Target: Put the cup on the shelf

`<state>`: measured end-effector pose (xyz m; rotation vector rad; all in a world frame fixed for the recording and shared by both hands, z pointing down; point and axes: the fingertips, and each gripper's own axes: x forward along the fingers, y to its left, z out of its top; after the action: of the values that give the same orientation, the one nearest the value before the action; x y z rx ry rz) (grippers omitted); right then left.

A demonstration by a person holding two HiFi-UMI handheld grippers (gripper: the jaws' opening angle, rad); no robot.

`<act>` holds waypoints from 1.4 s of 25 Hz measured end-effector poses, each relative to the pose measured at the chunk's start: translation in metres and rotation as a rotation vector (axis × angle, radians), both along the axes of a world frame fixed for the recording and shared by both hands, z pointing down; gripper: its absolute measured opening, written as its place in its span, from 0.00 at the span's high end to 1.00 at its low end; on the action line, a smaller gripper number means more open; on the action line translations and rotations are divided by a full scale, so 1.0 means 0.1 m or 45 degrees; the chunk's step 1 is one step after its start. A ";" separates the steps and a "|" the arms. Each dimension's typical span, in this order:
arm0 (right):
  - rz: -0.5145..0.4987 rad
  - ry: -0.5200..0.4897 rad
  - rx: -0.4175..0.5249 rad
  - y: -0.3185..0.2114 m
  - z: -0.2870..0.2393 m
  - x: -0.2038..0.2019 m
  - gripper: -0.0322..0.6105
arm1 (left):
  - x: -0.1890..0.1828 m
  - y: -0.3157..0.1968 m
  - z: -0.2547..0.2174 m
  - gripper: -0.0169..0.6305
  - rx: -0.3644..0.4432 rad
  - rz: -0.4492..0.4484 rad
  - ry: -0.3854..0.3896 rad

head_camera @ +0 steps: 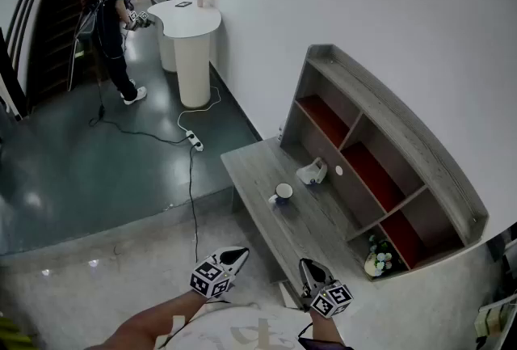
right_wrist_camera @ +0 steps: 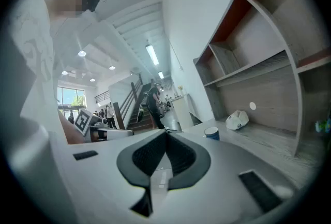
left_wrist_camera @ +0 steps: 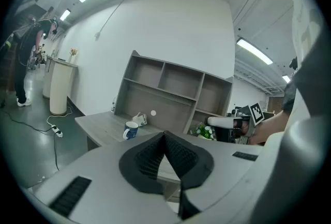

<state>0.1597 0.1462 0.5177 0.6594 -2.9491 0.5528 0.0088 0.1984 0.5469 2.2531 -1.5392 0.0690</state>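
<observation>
The left claw (left_wrist_camera: 165, 137) has its jaws pressed together with nothing between them. The right claw (right_wrist_camera: 166, 136) looks the same, closed and empty. Both are held low near the person's body, well apart from the table (head_camera: 250, 166).

The cup (head_camera: 282, 193), blue outside and white inside, stands upright on the table near its front edge. A small white object (head_camera: 312, 172) lies just behind it, closer to the shelf (head_camera: 380, 138). In my judgement the task is at its very start, and the step in hand is the approach to the cup.

To do this well, one claw should open its jaws wide before it arrives, because a closed claw would only push the cup away. It should come in almost level and take the cup across its round body. The handle seems to point toward the front left, so it is better not to grip there. The jaws should close gently, as the cup is probably hard and smooth and may slip. The path should stay clear of the white object. The lower compartments open just behind the table, so a small lift would probably be enough.
</observation>
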 end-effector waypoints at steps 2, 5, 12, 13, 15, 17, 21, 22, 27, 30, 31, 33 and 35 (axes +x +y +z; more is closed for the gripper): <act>0.000 0.001 0.000 0.04 0.01 -0.01 0.95 | -0.02 0.03 0.00 0.97 0.000 -0.001 0.006; -0.002 0.003 0.011 0.09 0.02 -0.02 0.95 | -0.03 0.06 0.01 0.97 0.005 -0.001 0.006; 0.034 -0.019 -0.003 0.26 -0.01 -0.04 0.95 | -0.05 0.24 0.01 0.97 -0.004 0.024 0.000; 0.040 -0.029 -0.004 0.28 -0.02 -0.05 0.95 | -0.07 0.28 0.02 0.97 -0.008 0.025 0.000; 0.051 -0.033 -0.003 0.31 -0.01 -0.08 0.94 | -0.11 0.33 0.03 0.97 -0.016 0.026 0.001; 0.056 -0.030 -0.006 0.35 0.01 -0.11 0.94 | -0.14 0.39 0.05 0.97 -0.020 0.025 0.001; 0.058 -0.022 -0.014 0.46 0.06 -0.22 0.94 | -0.23 0.51 0.08 0.97 -0.016 0.021 0.000; 0.058 -0.016 -0.015 0.48 0.07 -0.24 0.94 | -0.25 0.54 0.09 0.97 -0.018 0.019 0.000; 0.068 0.013 -0.039 0.62 0.12 -0.36 0.94 | -0.37 0.69 0.15 0.97 -0.029 0.014 0.002; 0.076 0.019 -0.050 0.65 0.16 -0.41 0.94 | -0.45 0.76 0.17 0.97 -0.036 0.009 0.001; 0.078 0.021 -0.054 0.66 0.17 -0.43 0.94 | -0.49 0.78 0.18 0.97 -0.039 0.004 0.000; 0.083 0.025 -0.058 0.68 0.18 -0.48 0.94 | -0.56 0.81 0.18 0.97 -0.040 -0.011 0.001; 0.084 0.030 -0.053 0.69 0.16 -0.53 0.94 | -0.63 0.82 0.16 0.97 -0.036 -0.024 0.005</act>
<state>0.1065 0.2149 0.5334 0.7561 -2.8945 0.6063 -0.0542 0.2802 0.5629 2.2149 -1.5477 0.0800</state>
